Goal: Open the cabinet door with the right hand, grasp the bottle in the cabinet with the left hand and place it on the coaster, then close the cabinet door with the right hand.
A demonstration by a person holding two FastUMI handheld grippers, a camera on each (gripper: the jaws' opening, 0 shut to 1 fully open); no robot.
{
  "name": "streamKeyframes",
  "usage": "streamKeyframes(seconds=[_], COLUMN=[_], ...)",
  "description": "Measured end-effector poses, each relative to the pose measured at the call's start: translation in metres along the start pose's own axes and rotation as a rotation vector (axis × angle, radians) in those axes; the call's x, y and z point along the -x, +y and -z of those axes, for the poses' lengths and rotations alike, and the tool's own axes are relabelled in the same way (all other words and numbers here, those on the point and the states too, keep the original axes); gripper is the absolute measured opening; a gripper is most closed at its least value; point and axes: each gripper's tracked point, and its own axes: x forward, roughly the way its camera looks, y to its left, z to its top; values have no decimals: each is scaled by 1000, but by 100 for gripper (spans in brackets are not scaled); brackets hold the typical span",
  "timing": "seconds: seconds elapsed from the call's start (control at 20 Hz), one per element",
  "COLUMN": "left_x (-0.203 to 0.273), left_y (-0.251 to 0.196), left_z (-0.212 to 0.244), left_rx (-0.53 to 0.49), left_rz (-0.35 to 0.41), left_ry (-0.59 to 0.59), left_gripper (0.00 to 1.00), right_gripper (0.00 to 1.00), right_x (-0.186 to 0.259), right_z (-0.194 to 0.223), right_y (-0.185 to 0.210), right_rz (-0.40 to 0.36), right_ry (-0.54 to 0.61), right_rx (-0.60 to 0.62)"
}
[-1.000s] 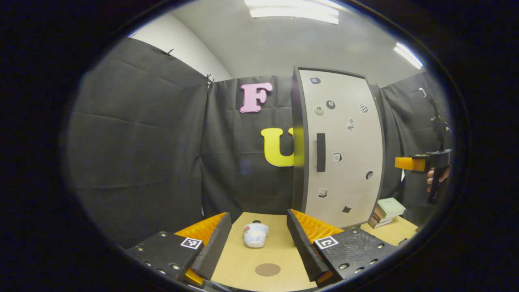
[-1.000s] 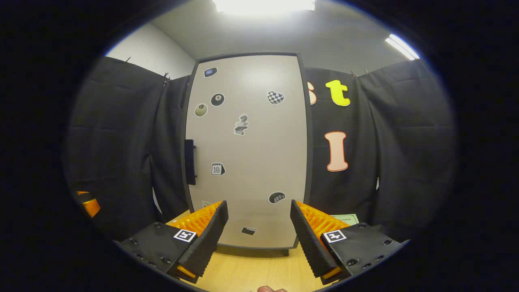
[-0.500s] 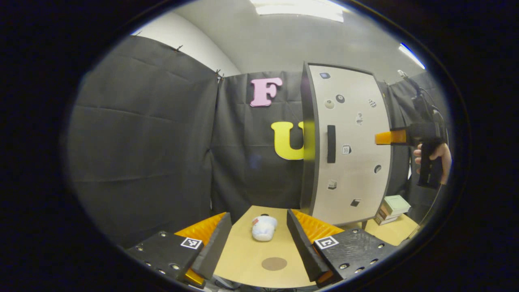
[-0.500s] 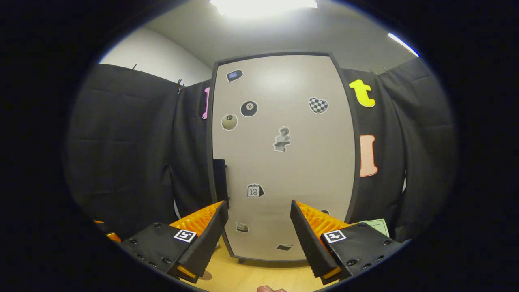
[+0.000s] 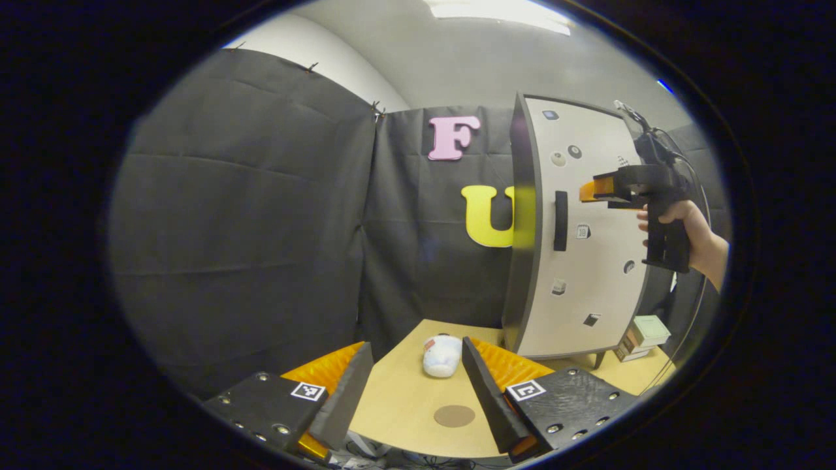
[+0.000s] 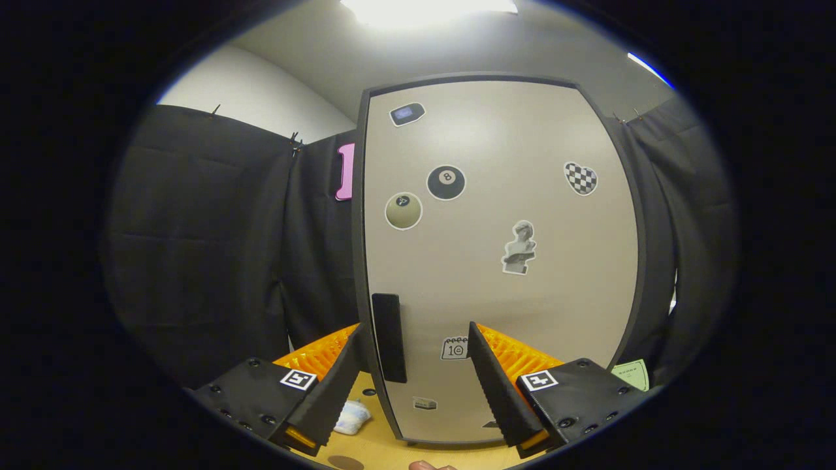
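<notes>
Right gripper (image 6: 415, 385), fingers apart, nears the closed cabinet door's handle (image 6: 389, 337); it should straddle the handle squarely before clamping and pulling.

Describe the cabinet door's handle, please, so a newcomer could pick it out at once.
Find the tall pale cabinet door standing on the wooden table. Along its left edge, around mid-height, sits the handle: a plain dark vertical bar, unlike the small picture stickers scattered across the door.
</notes>
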Motion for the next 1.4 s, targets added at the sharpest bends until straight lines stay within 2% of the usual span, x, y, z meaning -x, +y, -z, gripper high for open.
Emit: streamKeyframes(seconds=[0.3, 0.55, 0.65, 0.75, 0.8, 0.95, 1.0, 1.15, 1.25, 1.4], left_x=[-5, -11, -12, -12, -13, -14, -14, -14, -14, -13], left_y=[13, 13, 14, 13, 13, 14, 14, 14, 15, 16], left_z=[9, 10, 11, 13, 13, 14, 13, 14, 15, 15], left_rx=[13, 20, 13, 16, 20, 22, 20, 18, 23, 32], left_rz=[-33, -29, -30, -29, -28, -27, -27, -30, -35, -43], left_ry=[20, 24, 24, 28, 30, 31, 31, 30, 33, 41], left_gripper=[83, 83, 83, 83, 83, 83, 83, 83, 83, 83], right_gripper=[98, 98, 92, 75, 72, 53, 39, 34, 34, 29], right_x=[-39, -59, -67, -72, -74, -79, -79, -78, -79, -79], right_z=[21, 40, 46, 52, 54, 57, 57, 57, 56, 57], right_y=[12, 17, 15, 18, 20, 29, 28, 28, 28, 29], right_rz=[24, 65, 88, 91, 85, 75, 92, 115, 115, 112], right_ry=[62, 108, 127, 148, 160, 183, 184, 192, 194, 200], right_rx=[3, 59, 62, 46, 31, -2, -4, 7, 10, 6])
